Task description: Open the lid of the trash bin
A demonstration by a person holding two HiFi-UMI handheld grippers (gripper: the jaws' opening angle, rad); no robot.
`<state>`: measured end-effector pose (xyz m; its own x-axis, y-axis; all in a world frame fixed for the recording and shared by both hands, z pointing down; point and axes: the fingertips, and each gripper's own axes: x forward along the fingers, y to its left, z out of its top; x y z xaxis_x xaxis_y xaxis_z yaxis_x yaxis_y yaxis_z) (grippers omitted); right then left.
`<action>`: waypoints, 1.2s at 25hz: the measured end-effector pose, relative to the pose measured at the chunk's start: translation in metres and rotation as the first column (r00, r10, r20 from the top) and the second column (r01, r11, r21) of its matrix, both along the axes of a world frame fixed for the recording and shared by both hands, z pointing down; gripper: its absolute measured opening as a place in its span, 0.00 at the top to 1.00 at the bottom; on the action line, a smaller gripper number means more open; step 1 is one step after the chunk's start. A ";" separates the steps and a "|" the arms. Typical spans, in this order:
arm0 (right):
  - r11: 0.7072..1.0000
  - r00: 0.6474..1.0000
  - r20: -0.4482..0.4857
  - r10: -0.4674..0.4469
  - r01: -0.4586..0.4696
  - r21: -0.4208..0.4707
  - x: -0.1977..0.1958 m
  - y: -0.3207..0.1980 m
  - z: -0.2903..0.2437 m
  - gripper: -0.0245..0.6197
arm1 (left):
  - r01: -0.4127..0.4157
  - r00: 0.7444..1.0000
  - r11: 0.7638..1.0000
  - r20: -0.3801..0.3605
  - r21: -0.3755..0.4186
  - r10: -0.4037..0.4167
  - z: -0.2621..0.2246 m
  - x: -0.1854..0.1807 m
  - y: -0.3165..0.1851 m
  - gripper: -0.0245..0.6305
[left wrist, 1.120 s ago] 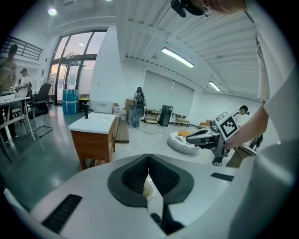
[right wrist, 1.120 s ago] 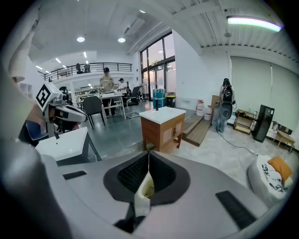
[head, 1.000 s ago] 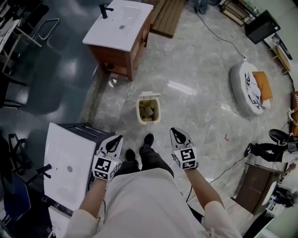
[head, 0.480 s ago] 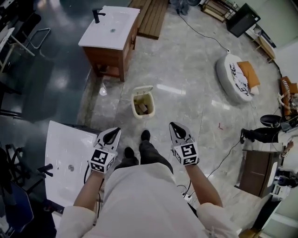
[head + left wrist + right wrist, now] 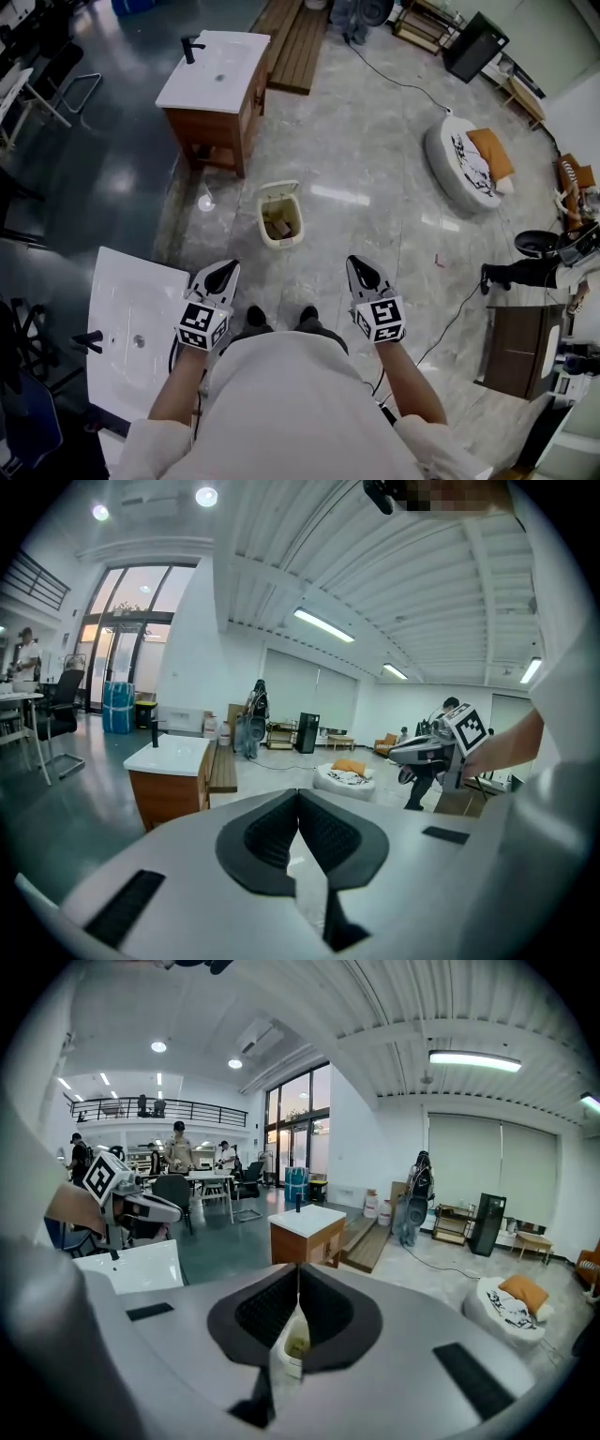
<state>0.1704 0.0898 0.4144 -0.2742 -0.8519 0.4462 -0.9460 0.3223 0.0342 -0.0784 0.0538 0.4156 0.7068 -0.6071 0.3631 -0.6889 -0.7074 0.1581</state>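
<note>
A small cream trash bin (image 5: 280,217) stands on the marble floor, its lid (image 5: 278,190) tipped up at the far side and some rubbish showing inside. Both grippers are held low in front of the person, well short of the bin. My left gripper (image 5: 223,270) is shut and holds nothing; its jaws meet at the tips in the left gripper view (image 5: 298,795). My right gripper (image 5: 360,266) is also shut and holds nothing (image 5: 298,1269). A slice of the bin (image 5: 292,1346) shows below the right gripper's closed tips.
A wooden vanity with a white basin top (image 5: 214,70) stands beyond the bin to the left. A loose white basin (image 5: 131,323) lies at the near left. A round cushion bed (image 5: 466,164) and a cable lie on the right. Wooden planks (image 5: 292,37) lie at the back.
The person has stepped back, so the bin sits farther from both grippers and looks smaller. The lid stays up and both grippers stay shut.
</note>
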 end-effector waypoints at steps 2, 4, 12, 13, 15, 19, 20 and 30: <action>1.000 1.000 0.013 -0.001 0.001 0.001 0.008 0.002 -0.001 0.91 | 0.024 1.000 1.000 -0.007 0.002 -0.024 -0.004 0.006 0.001 0.94; 1.000 1.000 0.022 -0.009 0.009 -0.003 0.015 0.004 -0.001 0.91 | 0.057 0.998 0.998 -0.022 -0.002 -0.057 -0.010 0.009 0.003 0.94; 0.997 0.998 0.021 -0.064 0.063 0.033 0.043 -0.002 -0.015 0.91 | 0.145 0.988 0.989 -0.054 0.002 -0.145 -0.022 0.026 0.005 0.94; 0.997 0.997 0.020 -0.070 0.069 0.042 0.045 -0.004 -0.018 0.91 | 0.148 0.988 0.989 -0.050 0.008 -0.147 -0.022 0.028 0.003 0.94; 0.996 0.997 0.025 -0.079 0.077 0.053 0.049 -0.009 -0.022 0.91 | 0.152 0.988 0.988 -0.041 0.021 -0.151 -0.025 0.031 0.001 0.94; 0.994 0.996 0.030 -0.087 0.085 0.066 0.055 -0.013 -0.027 0.91 | 0.160 0.987 0.986 -0.035 0.043 -0.158 -0.030 0.035 0.000 0.94; 0.994 0.996 0.030 -0.088 0.086 0.068 0.056 -0.014 -0.028 0.91 | 0.162 0.986 0.986 -0.035 0.046 -0.160 -0.031 0.036 -0.001 0.94; 0.993 0.994 0.054 -0.097 0.092 0.079 0.059 -0.017 -0.028 0.91 | 0.184 0.982 0.982 -0.044 0.048 -0.182 -0.032 0.039 0.001 0.94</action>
<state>0.2299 0.0727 0.3868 -0.3787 -0.8517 0.3622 -0.9125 0.4091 0.0078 -0.0391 0.0552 0.3837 0.5955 -0.7444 0.3020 -0.8011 -0.5782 0.1546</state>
